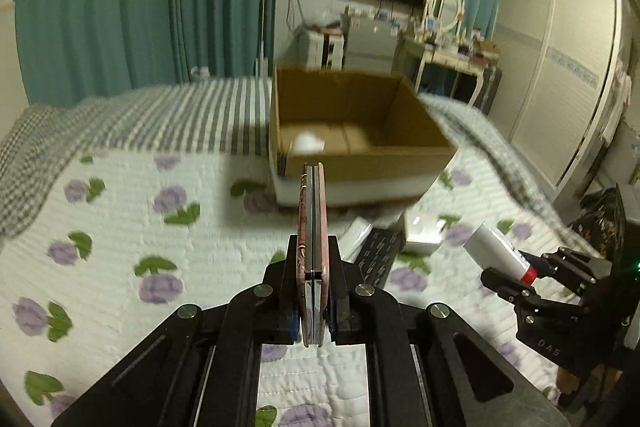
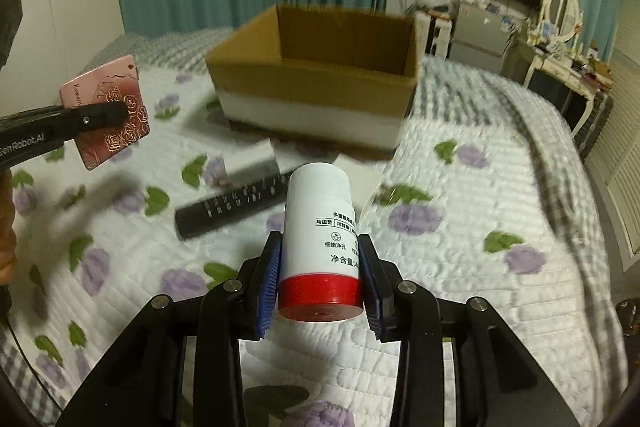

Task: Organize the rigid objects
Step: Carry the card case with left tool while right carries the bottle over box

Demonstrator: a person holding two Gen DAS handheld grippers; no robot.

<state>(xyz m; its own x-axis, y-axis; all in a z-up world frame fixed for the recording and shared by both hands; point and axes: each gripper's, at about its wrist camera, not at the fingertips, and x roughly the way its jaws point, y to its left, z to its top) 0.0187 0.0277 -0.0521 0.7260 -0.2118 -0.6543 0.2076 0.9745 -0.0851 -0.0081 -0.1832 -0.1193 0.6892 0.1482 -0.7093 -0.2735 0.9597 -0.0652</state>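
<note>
Clamped edge-on in my left gripper (image 1: 313, 291), I am carrying a thin pink compact (image 1: 313, 227), stiff but probably fragile, while my right gripper (image 2: 320, 283) is squeezing a light, slick white tube (image 2: 320, 239) near its red cap, both above the quilt (image 2: 460, 267) and short of the cardboard box (image 2: 316, 83).

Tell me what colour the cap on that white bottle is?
Red. The cap of the bottle shows best in the right wrist view.
</note>
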